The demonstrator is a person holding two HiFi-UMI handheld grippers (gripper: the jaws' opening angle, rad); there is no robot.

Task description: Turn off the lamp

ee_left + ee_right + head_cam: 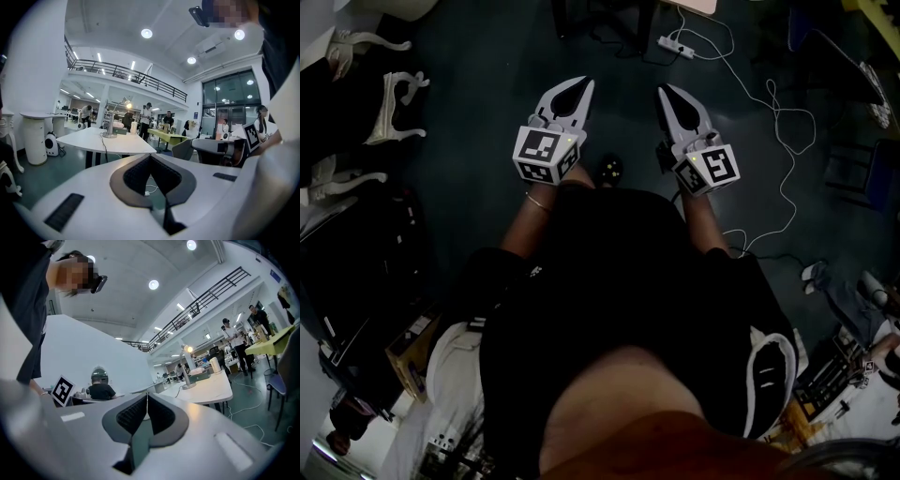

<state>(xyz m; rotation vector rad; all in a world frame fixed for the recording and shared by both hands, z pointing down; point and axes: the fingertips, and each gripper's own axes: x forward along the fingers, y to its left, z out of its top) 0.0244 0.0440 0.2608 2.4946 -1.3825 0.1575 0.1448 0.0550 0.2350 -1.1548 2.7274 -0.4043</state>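
Observation:
The desk lamp (111, 123) stands far off on a white table (122, 144), its head lit (128, 106). The right gripper view shows the same lamp (186, 371) with its glowing head (189, 349) on that table (213, 389). In the head view both grippers are held side by side in front of the person, above the dark floor. My left gripper (581, 86) is shut with nothing in it, its jaws meeting (150, 157). My right gripper (667, 92) is shut and empty too (147, 394). Neither is near the lamp.
A power strip (675, 45) and a white cable (787, 141) lie on the floor ahead. White chair legs (394, 108) stand at the left. Several people stand behind the lamp table, beside a green table (171, 137). A white pedestal (35, 136) is at the left.

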